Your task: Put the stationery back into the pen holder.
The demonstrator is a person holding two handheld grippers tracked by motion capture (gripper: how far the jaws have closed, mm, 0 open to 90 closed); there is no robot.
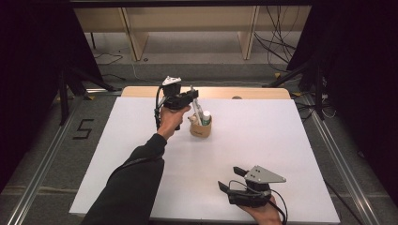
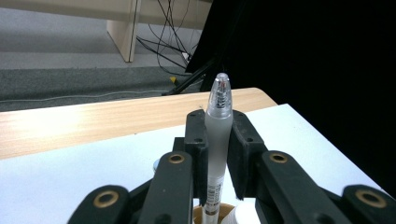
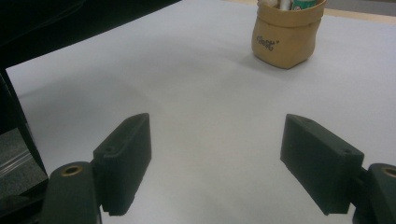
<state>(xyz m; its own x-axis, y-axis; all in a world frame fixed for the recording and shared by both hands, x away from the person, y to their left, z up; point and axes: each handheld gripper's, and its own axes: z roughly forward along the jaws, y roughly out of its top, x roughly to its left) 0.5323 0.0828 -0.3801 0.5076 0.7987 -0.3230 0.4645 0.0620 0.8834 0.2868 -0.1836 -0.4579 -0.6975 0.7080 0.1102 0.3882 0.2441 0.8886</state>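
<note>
A frosted white pen [image 2: 218, 135] with a clear tip stands upright between the jaws of my left gripper [image 2: 217, 140], which is shut on it. In the high view that left gripper [image 1: 191, 96] hovers just above a small tan pouch-like holder [image 1: 201, 129] near the middle back of the white table, with the pen [image 1: 195, 110] reaching down into it. A green-and-white tube [image 1: 206, 117] stands in the holder too. My right gripper [image 1: 231, 180] rests at the table's front right, open and with nothing in it. The right gripper view has the tan holder [image 3: 286, 39] far ahead.
The white table top [image 1: 263, 136] sits on a wooden one whose far edge [image 1: 141, 91] shows behind it. Black stands and cables line the floor at both sides and at the back. A "5" [image 1: 83, 130] is taped to the floor at the left.
</note>
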